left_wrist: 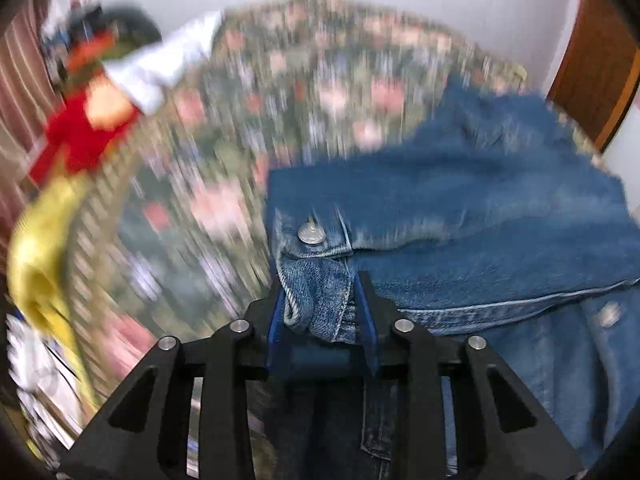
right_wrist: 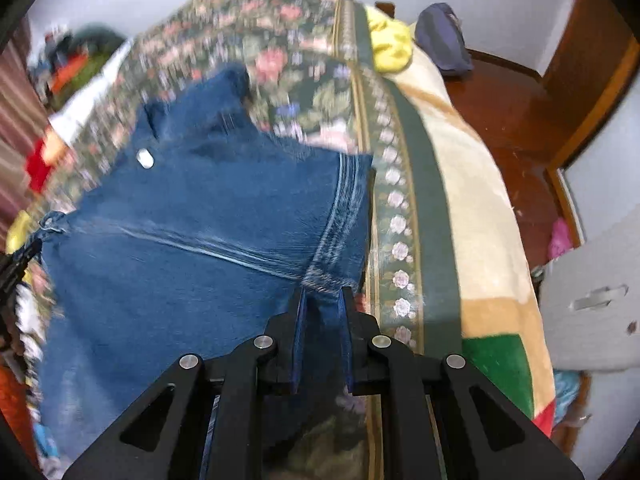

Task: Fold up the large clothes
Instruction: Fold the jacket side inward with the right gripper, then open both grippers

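A blue denim garment (left_wrist: 460, 200) with metal snap buttons lies over a floral bedspread (left_wrist: 280, 80). My left gripper (left_wrist: 320, 300) is shut on a bunched denim edge just below a silver button (left_wrist: 311, 234). In the right wrist view the same denim (right_wrist: 200, 220) spreads to the left, and my right gripper (right_wrist: 323, 300) is shut on its seamed corner near the bed's right side. The left gripper shows at the far left edge of the right wrist view (right_wrist: 16, 264), holding the other corner. Both views are motion-blurred.
A pile of red, white and yellow clothes (left_wrist: 80, 128) lies at the bed's left. A yellow cloth (right_wrist: 390, 46) and a dark bag (right_wrist: 442, 40) sit at the far end. A cream blanket (right_wrist: 472, 200) hangs over the right side, with wooden floor (right_wrist: 516, 112) beyond.
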